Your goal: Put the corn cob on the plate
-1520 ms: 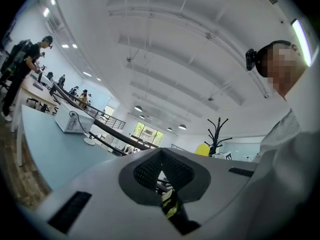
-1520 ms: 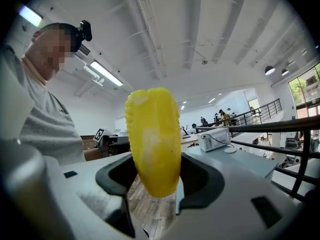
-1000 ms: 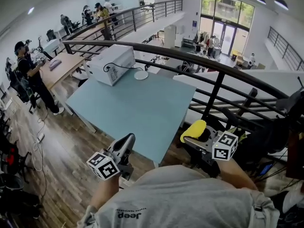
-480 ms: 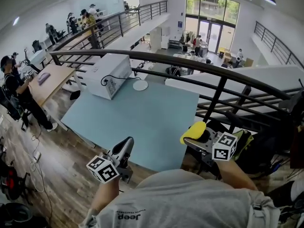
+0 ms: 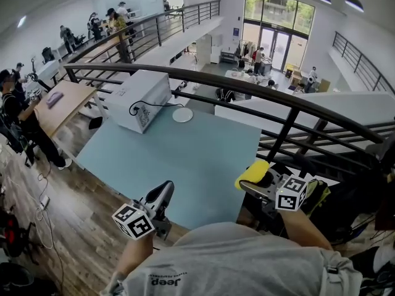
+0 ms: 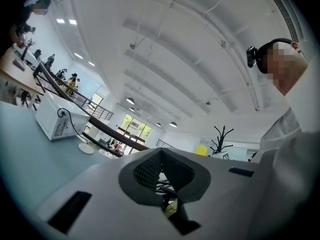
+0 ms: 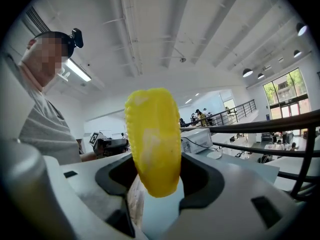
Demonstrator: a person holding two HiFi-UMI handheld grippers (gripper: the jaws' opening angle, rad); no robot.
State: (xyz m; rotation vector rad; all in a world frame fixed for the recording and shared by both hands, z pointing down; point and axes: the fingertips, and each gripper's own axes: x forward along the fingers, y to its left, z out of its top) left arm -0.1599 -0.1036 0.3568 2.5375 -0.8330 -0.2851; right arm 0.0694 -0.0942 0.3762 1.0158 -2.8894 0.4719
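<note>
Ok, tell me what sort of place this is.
Probably the upper gallery of a large open workshop or lab hall: a dark railing guards the edge, people work at tables beside it, and tall glazed doors show lower down beyond.

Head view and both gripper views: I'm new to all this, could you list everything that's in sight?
table: one, pale blue-green, centre
white box: one, white with a black cable, table's far left corner
plate: one, white, table's far edge, beside the box
corn cob: one, yellow, between the right gripper's jaws
railing: one, black, behind the table
wooden desk: one, brown, far left
bystanders: several, mostly dark clothes, left and background
shirt: one, grey, bottom
left gripper: one, grey-white, jaws together, empty, by the table's near edge
right gripper: one, grey-white, gripping the corn cob, table's near right corner
</note>
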